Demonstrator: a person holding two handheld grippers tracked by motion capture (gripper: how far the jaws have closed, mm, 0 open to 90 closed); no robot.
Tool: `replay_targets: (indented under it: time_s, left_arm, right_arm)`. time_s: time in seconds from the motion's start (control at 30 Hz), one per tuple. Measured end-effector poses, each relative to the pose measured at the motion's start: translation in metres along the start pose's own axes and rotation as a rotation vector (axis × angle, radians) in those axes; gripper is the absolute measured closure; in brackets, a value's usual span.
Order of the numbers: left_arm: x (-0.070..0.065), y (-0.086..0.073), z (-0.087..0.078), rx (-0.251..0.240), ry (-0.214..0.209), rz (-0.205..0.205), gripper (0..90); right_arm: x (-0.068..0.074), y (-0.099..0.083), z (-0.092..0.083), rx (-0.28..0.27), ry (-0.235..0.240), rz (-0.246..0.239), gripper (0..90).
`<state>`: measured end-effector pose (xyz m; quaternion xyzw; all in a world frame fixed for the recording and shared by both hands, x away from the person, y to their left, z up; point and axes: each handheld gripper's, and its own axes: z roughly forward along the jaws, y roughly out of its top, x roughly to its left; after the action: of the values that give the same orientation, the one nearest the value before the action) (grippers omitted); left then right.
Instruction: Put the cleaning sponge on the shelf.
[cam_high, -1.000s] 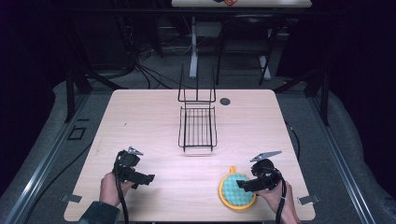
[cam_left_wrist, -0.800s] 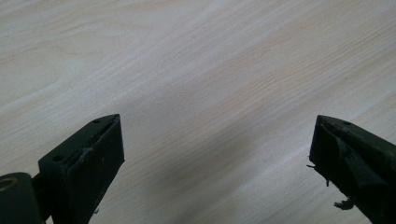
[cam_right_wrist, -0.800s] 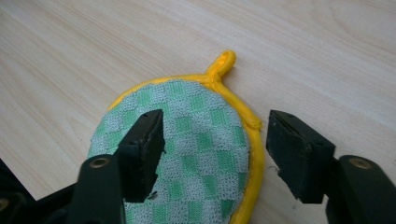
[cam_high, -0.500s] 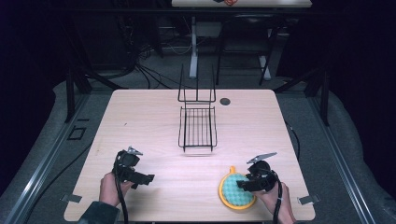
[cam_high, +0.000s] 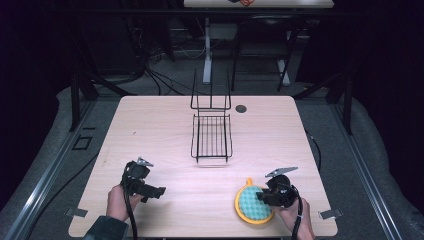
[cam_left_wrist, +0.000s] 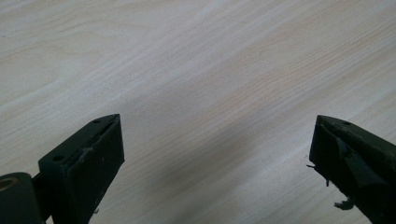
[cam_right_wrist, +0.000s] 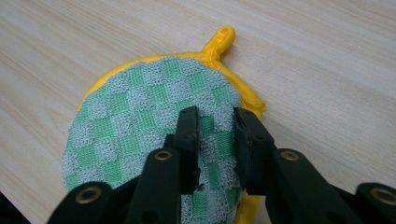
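Right gripper (cam_right_wrist: 214, 122) sits low at the near right of the light wooden table (cam_high: 150, 130), jaws nearly closed, pinching a fold of the round green-checked mesh pot holder with yellow rim and loop (cam_right_wrist: 144, 121), which lies flat on the table. Left gripper (cam_left_wrist: 215, 154) at near left, jaws wide apart over bare wood, holding nothing. Farther back at centre, black wire rack (cam_high: 211, 135), well apart from both.

A pale wooden table (cam_high: 150, 130) carries a black wire rack (cam_high: 212, 136) near its centre, a small dark disc (cam_high: 241, 108) at one o'clock, and a round green-checked, yellow-rimmed pot holder (cam_high: 251, 202) at five o'clock.
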<state>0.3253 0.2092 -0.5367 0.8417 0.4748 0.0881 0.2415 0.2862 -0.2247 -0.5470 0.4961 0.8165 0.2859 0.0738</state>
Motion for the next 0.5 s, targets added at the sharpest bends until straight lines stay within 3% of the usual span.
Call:
replay_targets:
  time_s: [0.2,0.5]
  left_arm:
    - [0.0004,0.0,0.0001,0.0,-0.002,-0.002,3.1]
    - [0.0007,0.0001,-0.0003,-0.001,-0.003,0.001,3.1]
  right_arm:
    - [0.0002,-0.0014,-0.0024,-0.016,-0.008,0.018,83.8]
    - [0.0001,-0.0017,-0.0088,-0.044,0.016,0.032,85.6]
